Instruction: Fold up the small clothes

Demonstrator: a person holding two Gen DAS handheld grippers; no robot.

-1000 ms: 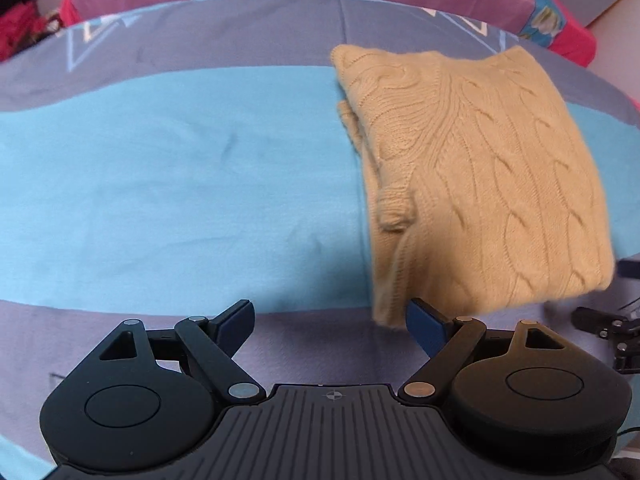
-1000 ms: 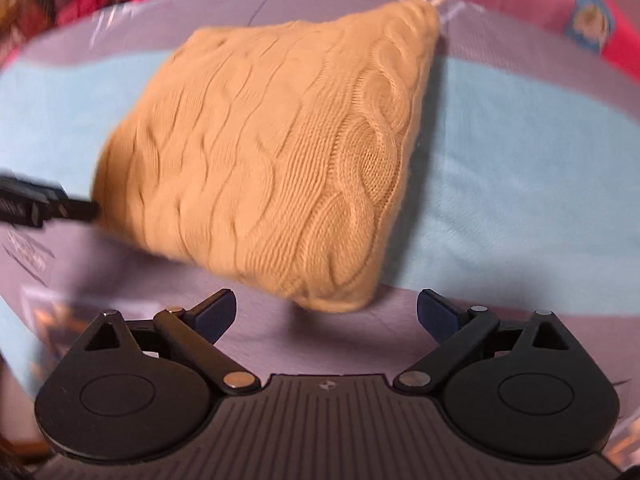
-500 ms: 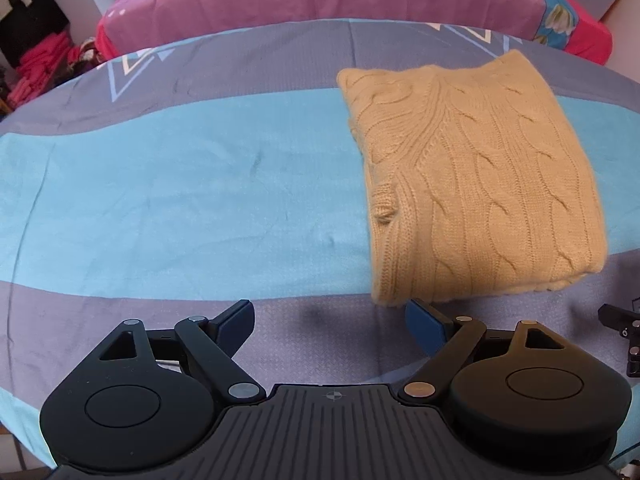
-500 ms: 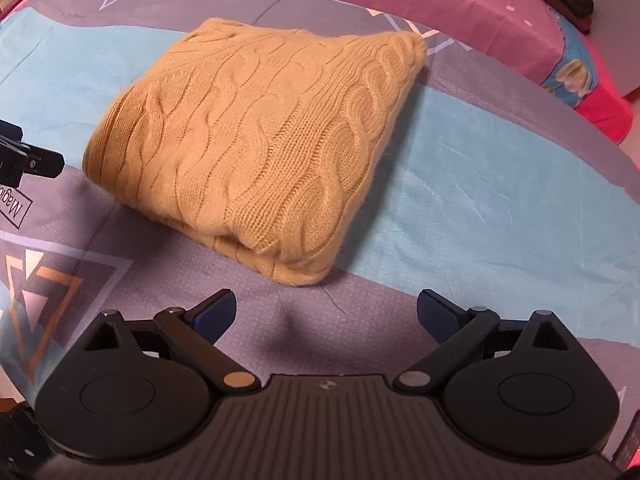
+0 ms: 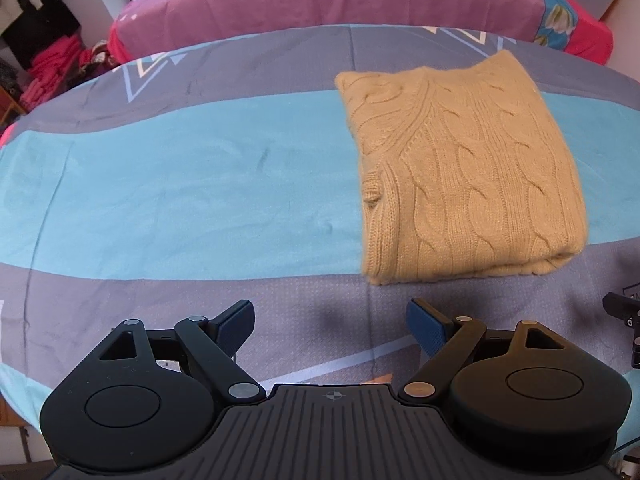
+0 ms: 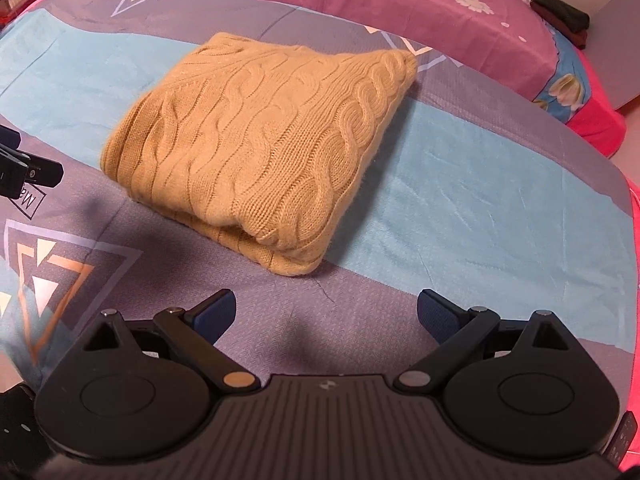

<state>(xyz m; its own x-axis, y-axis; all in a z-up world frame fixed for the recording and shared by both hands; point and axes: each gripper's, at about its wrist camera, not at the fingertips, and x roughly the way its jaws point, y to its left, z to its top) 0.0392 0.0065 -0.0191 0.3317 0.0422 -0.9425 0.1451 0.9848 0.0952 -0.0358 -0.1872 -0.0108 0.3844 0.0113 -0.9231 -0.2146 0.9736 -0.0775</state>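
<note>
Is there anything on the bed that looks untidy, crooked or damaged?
Almost nothing. The yellow sweater lies folded flat on the bedspread, both grippers open and clear of it. Only a small knit nub sticks out at its left edge, slightly untidy.

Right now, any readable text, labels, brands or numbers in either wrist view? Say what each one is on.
"Ma": start of a boxed print on the bedspread, lying sideways; the rest cannot be read.
Left wrist view: a corner of a boxed print at the right edge, too cut off to read.
left tongs, right tongs: one small emblem on each body, no letters.
sweater: no tag or text in view.
No numbers anywhere.
</note>
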